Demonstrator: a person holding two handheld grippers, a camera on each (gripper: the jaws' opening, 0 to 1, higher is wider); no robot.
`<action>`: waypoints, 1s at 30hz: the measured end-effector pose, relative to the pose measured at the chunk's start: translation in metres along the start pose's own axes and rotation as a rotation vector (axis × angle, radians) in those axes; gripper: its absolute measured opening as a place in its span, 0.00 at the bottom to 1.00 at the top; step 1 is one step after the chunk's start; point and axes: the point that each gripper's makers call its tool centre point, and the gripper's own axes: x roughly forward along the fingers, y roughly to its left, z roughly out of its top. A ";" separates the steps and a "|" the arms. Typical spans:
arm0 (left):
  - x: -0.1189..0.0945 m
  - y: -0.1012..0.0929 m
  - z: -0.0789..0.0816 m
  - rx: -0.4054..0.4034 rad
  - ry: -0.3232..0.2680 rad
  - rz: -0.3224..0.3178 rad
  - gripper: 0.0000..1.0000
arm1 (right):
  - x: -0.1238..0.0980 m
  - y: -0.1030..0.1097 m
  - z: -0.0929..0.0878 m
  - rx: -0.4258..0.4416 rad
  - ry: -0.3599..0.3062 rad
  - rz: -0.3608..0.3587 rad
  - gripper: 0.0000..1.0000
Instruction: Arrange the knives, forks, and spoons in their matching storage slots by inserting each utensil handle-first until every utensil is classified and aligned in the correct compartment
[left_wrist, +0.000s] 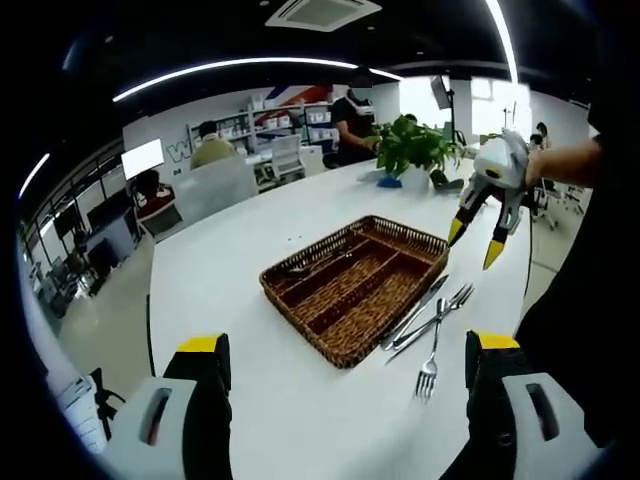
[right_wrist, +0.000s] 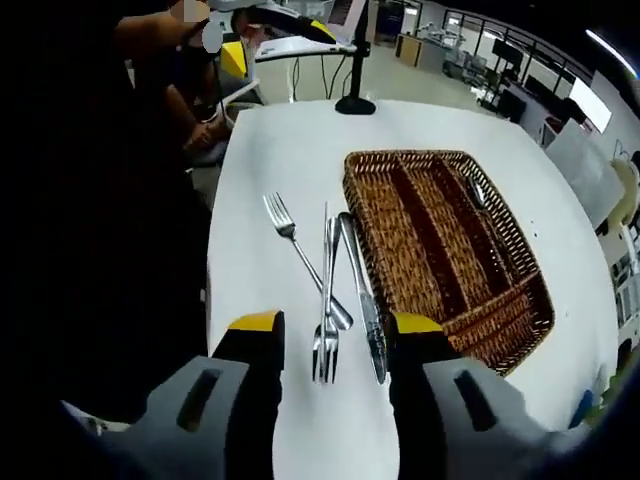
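While my left gripper (left_wrist: 345, 375) hangs low over the white tabletop (left_wrist: 230, 290), its yellow-tipped jaws stand wide apart with nothing between them. Ahead sits the brown wicker cutlery tray (left_wrist: 352, 288), with something silvery lying in its far slot, too small to name. Just beside its near edge lie a steel table knife (left_wrist: 415, 311) and two steel forks, one pointing tines-first at me (left_wrist: 429, 370). My right gripper (left_wrist: 485, 238) hovers beyond them, jaws parted, empty.

From the right gripper view, my jaws (right_wrist: 330, 330) are spread wide and straddle the pile: knife (right_wrist: 362, 297) nearest the tray (right_wrist: 520, 330), one fork (right_wrist: 326, 345) touching it at the far end, the other fork (right_wrist: 300, 255) crossing underneath or over, I cannot tell which. A spoon-like piece (right_wrist: 478, 192) rests in the outer slot.

Risk, as I judge it: the utensils overlap, so closing here could pinch two at once or flick the crossed fork away.
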 end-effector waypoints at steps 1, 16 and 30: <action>0.000 0.000 -0.001 -0.001 0.001 -0.001 0.99 | 0.003 0.003 -0.001 0.013 -0.001 0.015 0.37; 0.000 0.002 -0.006 -0.016 0.007 0.006 0.99 | 0.050 0.011 -0.020 0.053 0.047 0.082 0.21; -0.009 0.006 -0.017 -0.047 0.016 0.026 0.99 | 0.073 0.015 -0.035 0.078 0.092 0.089 0.13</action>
